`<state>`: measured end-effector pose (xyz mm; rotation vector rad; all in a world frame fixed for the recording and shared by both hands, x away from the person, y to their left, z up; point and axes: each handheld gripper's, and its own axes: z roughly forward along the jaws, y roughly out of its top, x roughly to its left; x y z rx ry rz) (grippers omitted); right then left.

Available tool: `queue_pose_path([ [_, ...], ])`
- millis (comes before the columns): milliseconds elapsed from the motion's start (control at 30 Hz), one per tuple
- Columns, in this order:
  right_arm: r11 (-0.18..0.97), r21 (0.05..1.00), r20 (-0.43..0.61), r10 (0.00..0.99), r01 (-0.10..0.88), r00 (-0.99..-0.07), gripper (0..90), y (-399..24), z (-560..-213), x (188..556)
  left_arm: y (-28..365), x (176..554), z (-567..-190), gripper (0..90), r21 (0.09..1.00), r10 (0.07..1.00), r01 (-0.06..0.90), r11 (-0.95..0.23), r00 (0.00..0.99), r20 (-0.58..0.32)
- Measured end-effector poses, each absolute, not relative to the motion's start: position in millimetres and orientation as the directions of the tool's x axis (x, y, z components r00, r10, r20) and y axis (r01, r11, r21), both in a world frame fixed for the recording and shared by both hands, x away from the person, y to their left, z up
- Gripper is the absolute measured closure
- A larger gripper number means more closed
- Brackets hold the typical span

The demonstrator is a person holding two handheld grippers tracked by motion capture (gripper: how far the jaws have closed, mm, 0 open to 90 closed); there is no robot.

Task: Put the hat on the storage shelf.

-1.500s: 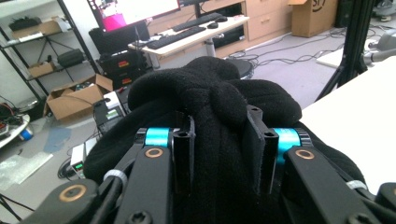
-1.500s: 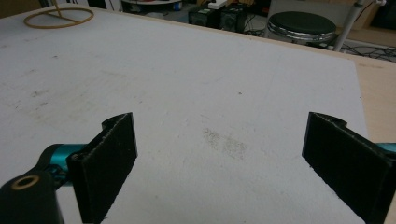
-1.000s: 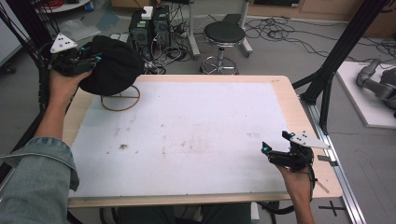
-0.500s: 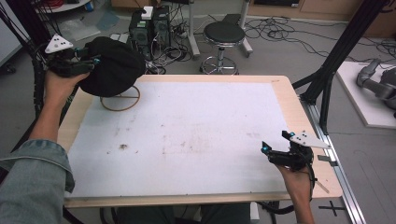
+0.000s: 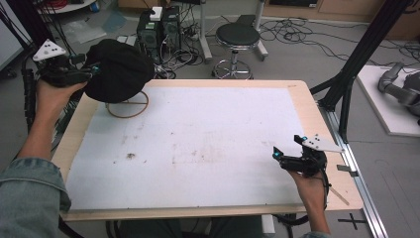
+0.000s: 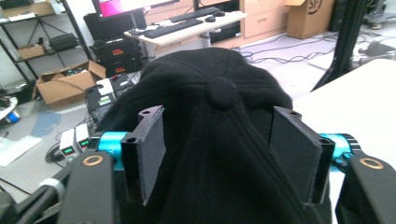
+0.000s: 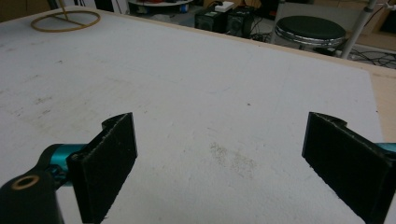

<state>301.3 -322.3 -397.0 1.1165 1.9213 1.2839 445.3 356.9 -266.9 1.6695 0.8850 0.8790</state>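
Seen from the high view, a person's left hand (image 5: 49, 94) lifts the left gripper (image 5: 79, 74) over the far left corner of the bench (image 5: 317, 119), a soft black knit cap (image 5: 116, 69) bunched at its tip. Beneath the cap a thin wooden ring (image 5: 128, 105) lies flat on the bench's white, lightly stained sheet, which is bordered by pale wood. At the near right, the right gripper (image 5: 287, 157) sits low over the sheet, a grey three-cornered plate on top.

Left gripper view: the cap (image 6: 215, 140), fuzzy and domed with a small round button at its crown, bulges up between the two flat black jaws, which stand spread on either side with the fabric filling the gap; whether they actually press it cannot be told. Teal fittings show behind the jaws.

Right gripper view: the right gripper (image 7: 219, 158) has its matte, rough-edged jaws spread wide with bare sheet between them. The wooden ring (image 7: 65, 21) lies at the far corner, well apart, and a round black stool (image 7: 310, 30) stands beyond the bench edge.
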Motion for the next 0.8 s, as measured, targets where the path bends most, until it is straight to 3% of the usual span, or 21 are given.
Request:
queue_pose_path([
  [800,0.177,0.931,0.006,0.867,0.319,-0.498,9.8,-315.6,-398.1,319.5,330.5,358.7,-301.4,30.0,0.973,0.871,0.106,-0.204,0.474,0.131],
])
